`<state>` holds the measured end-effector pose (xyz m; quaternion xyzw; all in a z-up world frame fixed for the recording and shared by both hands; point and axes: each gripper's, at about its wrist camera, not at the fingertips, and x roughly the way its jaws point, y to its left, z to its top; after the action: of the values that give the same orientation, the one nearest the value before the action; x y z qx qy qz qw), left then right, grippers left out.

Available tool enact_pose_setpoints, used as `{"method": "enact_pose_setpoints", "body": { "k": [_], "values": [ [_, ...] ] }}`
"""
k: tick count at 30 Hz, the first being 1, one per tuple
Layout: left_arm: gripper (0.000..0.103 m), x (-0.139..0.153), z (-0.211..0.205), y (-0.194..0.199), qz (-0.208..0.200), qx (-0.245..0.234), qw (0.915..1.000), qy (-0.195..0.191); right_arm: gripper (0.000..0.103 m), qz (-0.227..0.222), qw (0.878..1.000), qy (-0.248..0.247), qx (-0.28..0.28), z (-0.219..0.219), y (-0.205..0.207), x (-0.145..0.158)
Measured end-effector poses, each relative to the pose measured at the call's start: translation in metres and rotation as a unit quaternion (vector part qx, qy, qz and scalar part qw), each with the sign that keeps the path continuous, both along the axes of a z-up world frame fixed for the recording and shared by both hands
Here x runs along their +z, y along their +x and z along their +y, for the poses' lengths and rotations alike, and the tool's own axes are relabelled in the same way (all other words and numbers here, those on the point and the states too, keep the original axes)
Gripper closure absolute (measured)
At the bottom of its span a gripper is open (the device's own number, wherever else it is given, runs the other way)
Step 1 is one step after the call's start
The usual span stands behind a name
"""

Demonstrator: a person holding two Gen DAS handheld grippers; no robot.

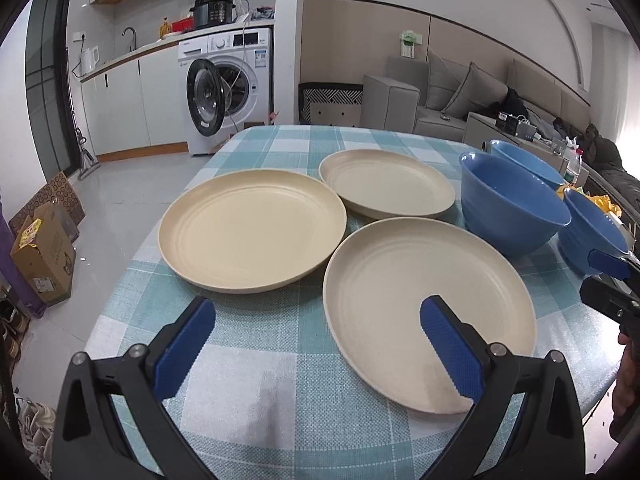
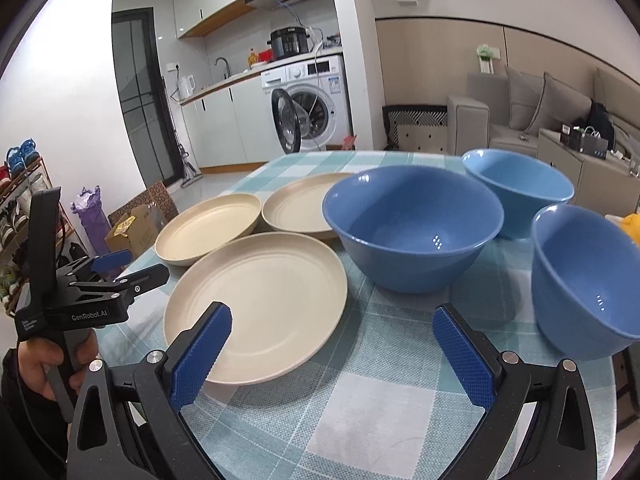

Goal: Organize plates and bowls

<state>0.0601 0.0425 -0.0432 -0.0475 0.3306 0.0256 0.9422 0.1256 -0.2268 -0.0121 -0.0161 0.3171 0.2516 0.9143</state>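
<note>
as set, plates [image 1: 428,312] flat, rim-up

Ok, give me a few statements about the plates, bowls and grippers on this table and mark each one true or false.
1. Three cream plates lie on the checked tablecloth. True.
2. The plates are already stacked. False: they lie separately, side by side.
3. There are three blue bowls. True.
4. The left hand-held gripper is clamped on a plate. False: it is open, holding nothing.
5. The right hand-held gripper is open. True.
</note>
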Motion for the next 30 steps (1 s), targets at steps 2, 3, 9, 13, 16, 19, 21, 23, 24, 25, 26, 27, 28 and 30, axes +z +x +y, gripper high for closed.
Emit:
{"method": "enact_pose_setpoints", "body": {
  "k": [2,3,9,13,16,19,21,23,24,25,26,27,28,30],
  "values": [
    [0.001,-0.003,0.001,0.003,0.004,0.0,1.0,-0.001,0.0,0.015,1.0,-0.008,0.001,0.006,0.008,-0.009],
    [0.001,-0.005,0.001,0.004,0.006,0.0,1.0,-0.001,0.0,0.02,1.0,-0.011,0.002,0.009,0.011,-0.013],
    [0.001,-0.013,-0.003,0.014,0.022,-0.013,0.9997,-0.004,0.001,0.042,0.999,-0.023,0.013,0.021,0.027,-0.03],
    [0.009,-0.018,-0.005,0.019,0.035,-0.023,0.9991,-0.007,0.003,0.054,0.998,-0.028,0.017,0.029,0.036,-0.04],
    [0.015,-0.021,-0.005,0.02,0.041,-0.029,0.9987,-0.007,0.006,0.063,0.997,-0.028,0.021,0.034,0.041,-0.044],
    [0.022,-0.024,-0.005,0.021,0.048,-0.033,0.9983,-0.01,0.015,0.071,0.997,-0.032,0.025,0.038,0.044,-0.048],
    [0.029,-0.025,-0.004,0.02,0.051,-0.036,0.9979,-0.015,0.022,0.083,0.996,-0.034,0.028,0.042,0.047,-0.051],
    [0.036,-0.026,-0.003,0.021,0.054,-0.041,0.9975,-0.021,0.025,0.091,0.995,-0.033,0.032,0.046,0.05,-0.054],
    [0.04,-0.027,-0.003,0.021,0.057,-0.042,0.9972,-0.024,0.028,0.094,0.994,-0.033,0.034,0.048,0.051,-0.057],
    [0.045,-0.028,-0.002,0.021,0.059,-0.043,0.997,-0.026,0.032,0.094,0.994,-0.034,0.033,0.049,0.052,-0.058],
    [0.048,-0.029,-0.002,0.021,0.062,-0.045,0.9966,-0.029,0.035,0.096,0.994,-0.036,0.032,0.052,0.053,-0.06],
    [0.052,-0.03,-0.002,0.021,0.064,-0.046,0.9963,-0.033,0.038,0.099,0.994,-0.037,0.032,0.054,0.054,-0.061],
    [0.054,-0.03,-0.002,0.02,0.065,-0.048,0.9962,-0.035,0.041,0.101,0.994,-0.037,0.032,0.055,0.054,-0.062],
    [0.057,-0.03,-0.003,0.019,0.063,-0.049,0.9962,-0.034,0.046,0.103,0.993,-0.038,0.033,0.057,0.054,-0.063]
  ]
}}
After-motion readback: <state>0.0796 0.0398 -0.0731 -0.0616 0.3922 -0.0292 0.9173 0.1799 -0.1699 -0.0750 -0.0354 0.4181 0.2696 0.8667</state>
